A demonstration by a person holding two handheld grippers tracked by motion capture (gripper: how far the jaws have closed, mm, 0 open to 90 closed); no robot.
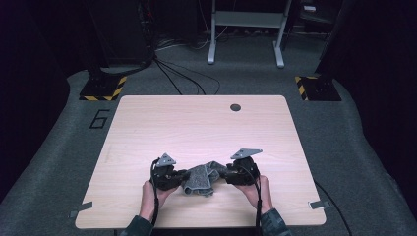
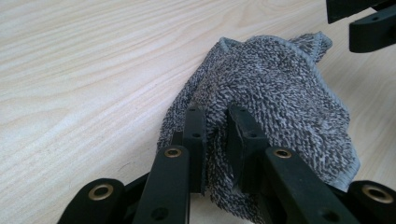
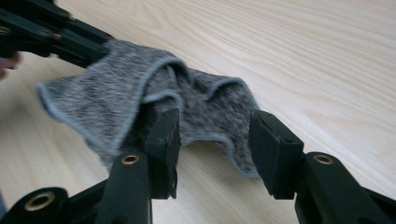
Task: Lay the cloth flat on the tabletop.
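The grey cloth [image 2: 275,107] is being folded on the worktop [image 1: 196,123]: it is clamped by the left gripper [image 2: 217,135], while the right gripper [image 3: 215,140] fingers stand apart, calling for a fresh grasp.

The towel [image 2: 275,93] I work on is a speckled grey, dark and pale flecks mixed, with a plain lighter grey hem along its edge; in the right gripper view the towel [image 3: 116,102] reads as a softer heathered grey. My left gripper [image 1: 183,178] is black with brass-coloured rivets, topped by a grey plate; my right gripper [image 1: 226,175] is black too, with the same grey plate. The table [image 1: 196,123] is pale wood with fine streaked grain. The floor [image 1: 344,128] is grey, and yellow-and-black striped pads [image 1: 105,88] sit on it
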